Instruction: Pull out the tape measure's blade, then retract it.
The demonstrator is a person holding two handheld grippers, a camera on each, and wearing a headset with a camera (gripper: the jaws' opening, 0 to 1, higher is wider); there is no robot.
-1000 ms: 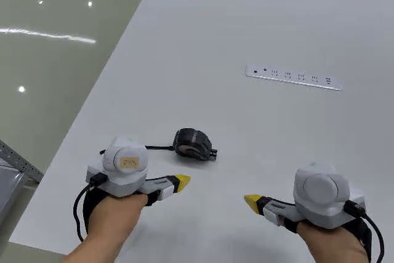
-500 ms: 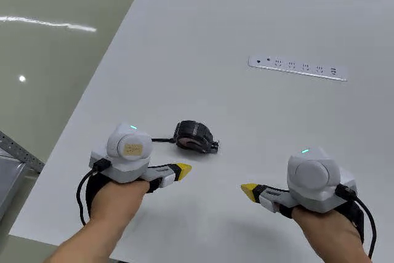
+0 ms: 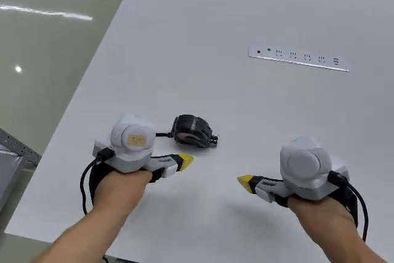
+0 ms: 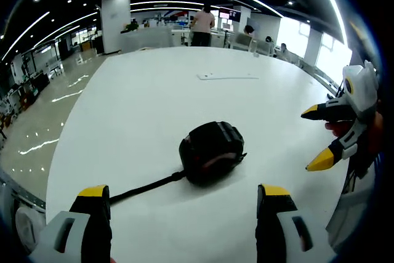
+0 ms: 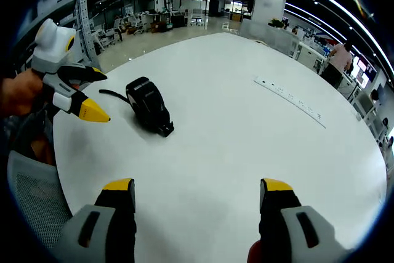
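The left tool (image 3: pixel 183 162) is hovering low over the tabletop (image 3: pixel 203 41), its jaws standing wide apart and holding nothing. The tape (image 3: pixel 192 130) is lying on the tabletop near it. In the head view it is sitting at about 1 o'clock from the yellow tips. In the left gripper view it is sitting dead ahead at 12 o'clock, apart from both jaws. A black strap (image 3: pixel 163 134) is trailing from the case toward 9 o'clock. The hook (image 3: pixel 213 141) at the blade's end is sitting tight against the case at its 4 o'clock corner, so the blade is looking fully wound in. Further right, the right tool (image 3: pixel 247 182) is hanging over bare tabletop, jaws apart and empty, with the tape well apart at its 10 o'clock. A power strip (image 3: pixel 298 58) is lying far off toward 1 o'clock, playing no part.

Judging by this, the work is sitting at the approach, before any grasp, and nothing is being pulled yet. The next move is likely calling for the left tool to go forward and close across the case to pin it. The right tool would then be reaching in to pinch the hook. That is a thin target, needing the jaws lined up square so the pull is running straight out of the case.
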